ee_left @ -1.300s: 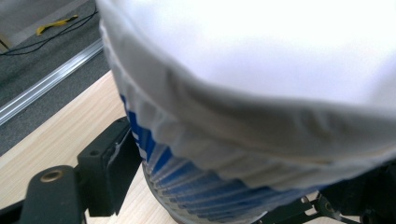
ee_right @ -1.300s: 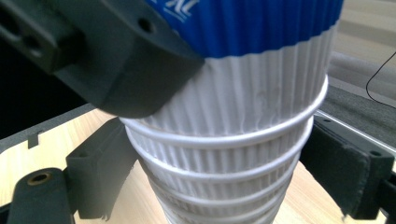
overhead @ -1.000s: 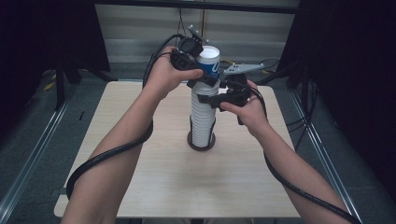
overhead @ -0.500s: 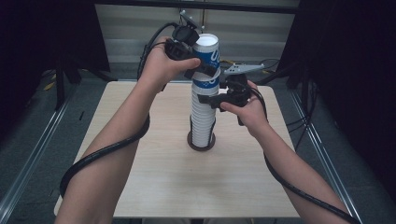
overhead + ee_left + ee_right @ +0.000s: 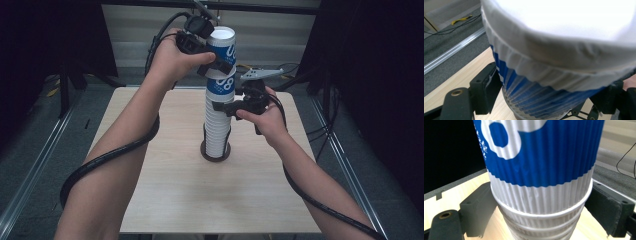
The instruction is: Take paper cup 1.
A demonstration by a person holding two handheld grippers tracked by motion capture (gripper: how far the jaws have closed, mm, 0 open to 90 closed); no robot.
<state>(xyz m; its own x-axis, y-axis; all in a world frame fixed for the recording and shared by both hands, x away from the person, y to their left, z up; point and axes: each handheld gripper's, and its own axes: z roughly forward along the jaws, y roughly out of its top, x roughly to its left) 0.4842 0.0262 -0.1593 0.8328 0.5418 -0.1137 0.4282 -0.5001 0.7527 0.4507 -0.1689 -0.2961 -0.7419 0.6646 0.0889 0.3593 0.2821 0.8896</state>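
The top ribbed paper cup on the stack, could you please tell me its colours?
The top ribbed paper cup is blue with white markings and a white rim, clearest in the high view.

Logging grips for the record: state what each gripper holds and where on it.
Left gripper clamps the top paper cup on its ribbed blue wall below the rim. Right gripper clamps the cup stack around its upper rims.

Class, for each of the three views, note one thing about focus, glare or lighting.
High view: sharp and evenly lit on the pale wooden table, dark at both sides. Left gripper view: the white rim of the top blue-and-white ribbed paper cup is overexposed and blurred. Right gripper view: the stack of ribbed paper cups is fairly sharp, the background soft.
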